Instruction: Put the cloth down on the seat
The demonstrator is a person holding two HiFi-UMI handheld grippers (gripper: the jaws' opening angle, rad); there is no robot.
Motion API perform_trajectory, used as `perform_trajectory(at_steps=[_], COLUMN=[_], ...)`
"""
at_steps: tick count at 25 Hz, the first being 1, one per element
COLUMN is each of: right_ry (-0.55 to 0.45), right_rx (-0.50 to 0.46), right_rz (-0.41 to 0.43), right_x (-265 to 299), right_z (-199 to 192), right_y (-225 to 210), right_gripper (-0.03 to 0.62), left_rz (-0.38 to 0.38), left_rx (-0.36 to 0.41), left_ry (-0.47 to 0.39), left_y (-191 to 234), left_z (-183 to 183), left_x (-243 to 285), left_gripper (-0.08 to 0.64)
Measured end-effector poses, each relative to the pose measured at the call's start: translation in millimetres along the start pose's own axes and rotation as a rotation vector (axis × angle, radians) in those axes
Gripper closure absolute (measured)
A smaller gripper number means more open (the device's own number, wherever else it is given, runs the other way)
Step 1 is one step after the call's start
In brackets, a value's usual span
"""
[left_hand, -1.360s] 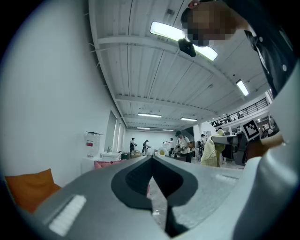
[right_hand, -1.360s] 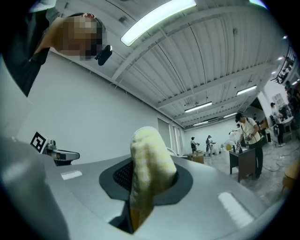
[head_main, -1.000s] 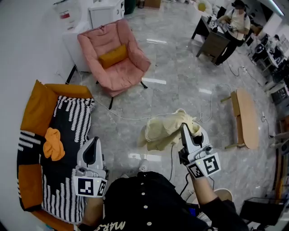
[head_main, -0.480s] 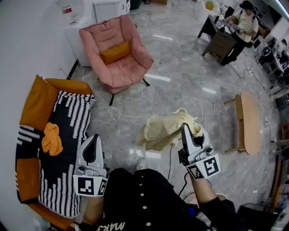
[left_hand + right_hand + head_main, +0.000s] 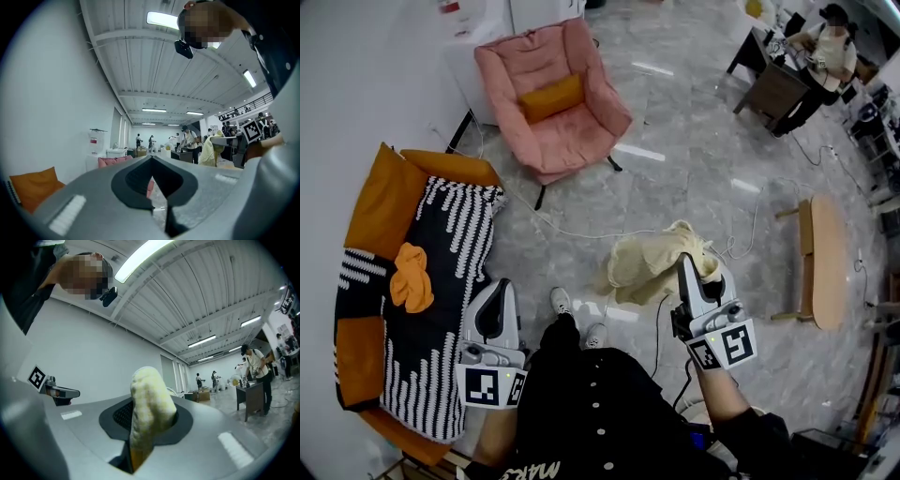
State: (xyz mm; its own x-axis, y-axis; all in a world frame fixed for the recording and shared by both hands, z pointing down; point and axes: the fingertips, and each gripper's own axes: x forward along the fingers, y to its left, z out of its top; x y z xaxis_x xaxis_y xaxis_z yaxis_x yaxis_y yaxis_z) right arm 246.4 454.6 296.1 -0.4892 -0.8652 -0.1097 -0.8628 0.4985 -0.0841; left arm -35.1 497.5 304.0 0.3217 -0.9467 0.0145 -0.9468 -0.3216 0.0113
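Observation:
A pale yellow cloth (image 5: 649, 262) hangs bunched above the marble floor, with my right gripper (image 5: 682, 260) shut on its upper edge. In the right gripper view the cloth (image 5: 149, 404) sticks up from between the closed jaws. My left gripper (image 5: 494, 286) is shut with nothing in it and hovers by the near edge of the orange sofa (image 5: 377, 211), whose seat is covered by a black-and-white striped throw (image 5: 450, 272). A pink armchair (image 5: 581, 122) with an orange cushion (image 5: 551, 97) stands farther off. In the left gripper view the jaws (image 5: 152, 159) meet at their tips.
An orange cloth (image 5: 411, 289) lies crumpled on the striped throw. A wooden bench (image 5: 825, 262) stands at the right, and cables (image 5: 581, 234) run across the floor. A person (image 5: 830, 47) works at a desk at the far right. My shoe (image 5: 559, 301) shows below.
The whole scene has slid down and toward me in the head view; the sofa and armchair sit nearer. A shoe has come into view. Both grippers hold their poses, cloth still gripped.

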Motion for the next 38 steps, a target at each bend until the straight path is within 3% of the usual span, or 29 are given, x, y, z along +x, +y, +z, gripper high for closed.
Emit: perform_trajectory(at_steps=[38], right_ry=[-0.045], right_rx=[-0.058], right_rz=[-0.014], right_x=[206.8], right_z=[2.6], right_y=[-15.6], right_gripper=[0.509], left_rz=[-0.044], left_rx=[-0.015], left_ry=[-0.065], left_y=[139.9], left_z=[14.0], left_x=[154.6], left_gripper=[0.559])
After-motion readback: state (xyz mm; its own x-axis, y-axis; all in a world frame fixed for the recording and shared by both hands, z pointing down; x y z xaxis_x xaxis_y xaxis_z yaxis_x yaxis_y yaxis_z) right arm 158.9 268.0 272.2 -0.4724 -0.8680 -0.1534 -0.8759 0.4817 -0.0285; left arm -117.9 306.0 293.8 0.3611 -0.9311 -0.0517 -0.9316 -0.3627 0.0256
